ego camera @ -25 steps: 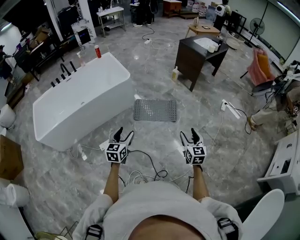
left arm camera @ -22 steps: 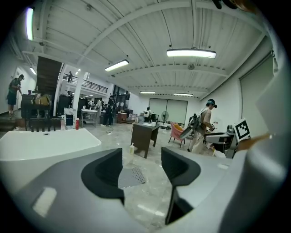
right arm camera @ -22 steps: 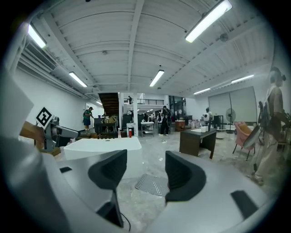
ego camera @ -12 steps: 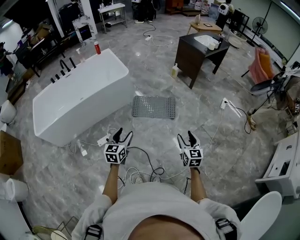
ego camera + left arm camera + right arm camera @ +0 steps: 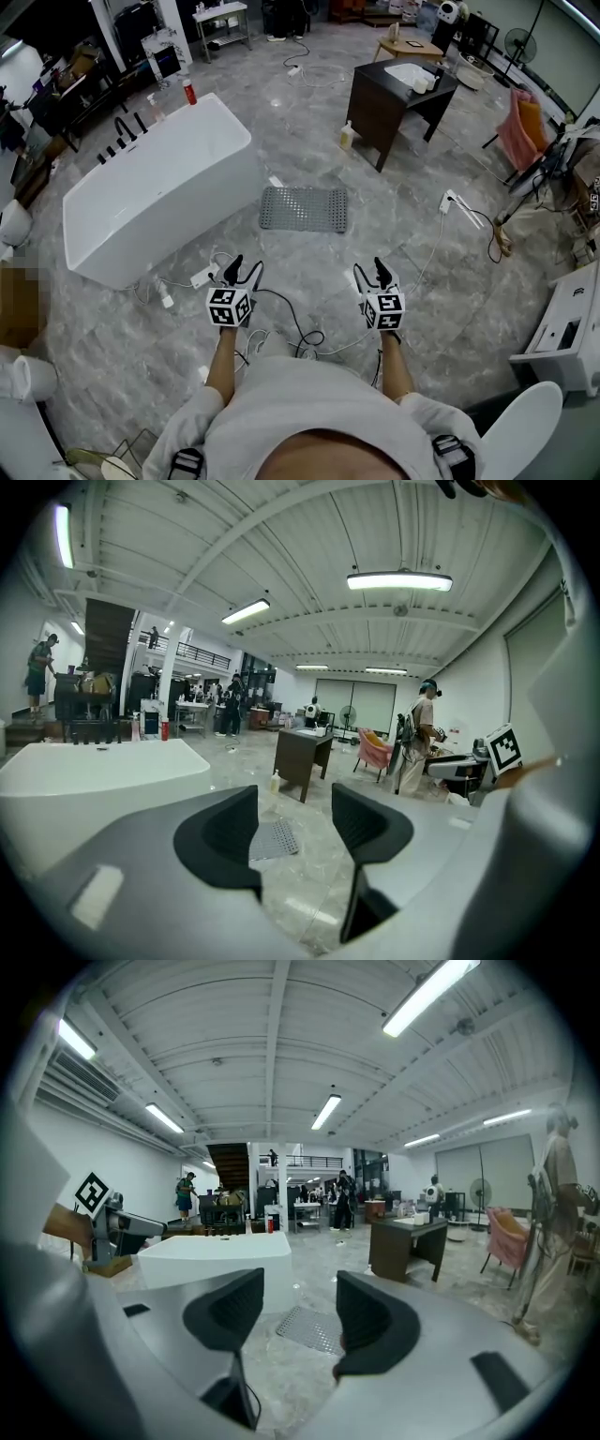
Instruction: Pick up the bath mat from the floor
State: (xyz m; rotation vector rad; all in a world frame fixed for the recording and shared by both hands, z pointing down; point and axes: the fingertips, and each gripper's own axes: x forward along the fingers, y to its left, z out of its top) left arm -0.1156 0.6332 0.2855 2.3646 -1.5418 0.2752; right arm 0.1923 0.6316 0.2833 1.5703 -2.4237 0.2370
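The grey perforated bath mat [image 5: 304,208] lies flat on the marble floor, right of the white bathtub [image 5: 150,187]. It shows small between the jaws in the left gripper view [image 5: 273,839] and in the right gripper view [image 5: 309,1327]. My left gripper [image 5: 242,271] and right gripper [image 5: 369,275] hover side by side well short of the mat, both open with nothing between their jaws.
White cables and a power strip [image 5: 203,277] lie on the floor just below my grippers. A dark vanity table [image 5: 396,94] stands beyond the mat at the right, with a bottle [image 5: 346,137] at its foot. Another power strip [image 5: 454,203] lies at the right.
Both grippers have drifted a little down the picture, and the mat and tub have shifted up and slightly left. The jaws look unchanged.
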